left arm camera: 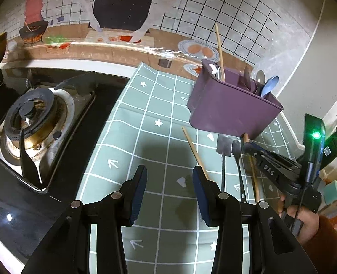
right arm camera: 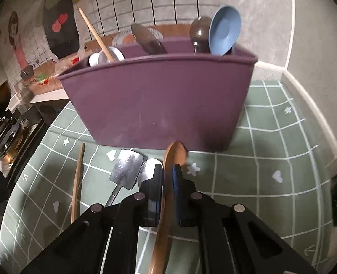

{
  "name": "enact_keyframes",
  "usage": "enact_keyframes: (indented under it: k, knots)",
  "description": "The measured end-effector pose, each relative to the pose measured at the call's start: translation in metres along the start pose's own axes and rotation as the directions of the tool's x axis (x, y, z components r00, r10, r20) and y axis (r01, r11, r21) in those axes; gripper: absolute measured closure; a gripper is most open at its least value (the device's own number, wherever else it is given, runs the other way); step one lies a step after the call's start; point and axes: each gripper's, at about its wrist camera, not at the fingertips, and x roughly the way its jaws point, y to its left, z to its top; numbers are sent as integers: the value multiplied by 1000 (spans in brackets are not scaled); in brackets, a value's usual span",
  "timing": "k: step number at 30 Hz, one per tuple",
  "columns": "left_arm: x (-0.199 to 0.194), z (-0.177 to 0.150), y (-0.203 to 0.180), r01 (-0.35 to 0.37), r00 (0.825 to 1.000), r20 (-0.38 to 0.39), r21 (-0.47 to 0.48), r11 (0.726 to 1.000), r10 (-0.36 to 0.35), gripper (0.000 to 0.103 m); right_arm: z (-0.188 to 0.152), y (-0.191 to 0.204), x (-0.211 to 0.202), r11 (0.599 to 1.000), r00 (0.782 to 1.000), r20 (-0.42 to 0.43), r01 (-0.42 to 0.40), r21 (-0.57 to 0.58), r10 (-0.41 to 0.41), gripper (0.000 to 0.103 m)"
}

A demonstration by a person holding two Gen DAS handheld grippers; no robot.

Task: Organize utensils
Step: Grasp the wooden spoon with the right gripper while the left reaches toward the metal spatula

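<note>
The right claw [right arm camera: 167, 178] is clamped on a wooden spoon [right arm camera: 168, 182], bowl end forward and almost touching the front wall of the purple holder [right arm camera: 159, 100], presumably so it can be lifted over the rim. A metal spatula [right arm camera: 127, 171], metal spoon [right arm camera: 149, 171] and chopstick [right arm camera: 77, 182] lie on the surface just before the holder, awaiting sorting. The left claw [left arm camera: 169, 182] hangs apart and empty, well short of the holder.

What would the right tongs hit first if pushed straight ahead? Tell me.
Probably the purple utensil holder: its front wall stands just beyond the wooden spoon gripped in the right tongs. The spoon's tip would likely touch first.
</note>
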Motion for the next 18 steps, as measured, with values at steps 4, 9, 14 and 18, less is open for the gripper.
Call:
enact_keyframes:
  k: [4, 9, 14, 18]
  knots:
    - [8, -1, -4, 26, 999, -28, -13, 1000, -27, 60, -3, -6, -11, 1000, 1000, 8, -8, 3, 8, 97]
    - [7, -4, -10, 54, 998, -39, -6, 999, -54, 60, -13, -28, -24, 998, 999, 15, -42, 53, 41, 92]
    - [5, -4, -12, 65, 997, -35, -8, 998, -65, 60, -16, -38, -24, 983, 993, -11, -113, 142, 116, 63]
    - [3, -3, -10, 57, 998, -32, -11, 998, -57, 60, -14, -29, -16, 994, 997, -46, -62, 89, 67, 63]
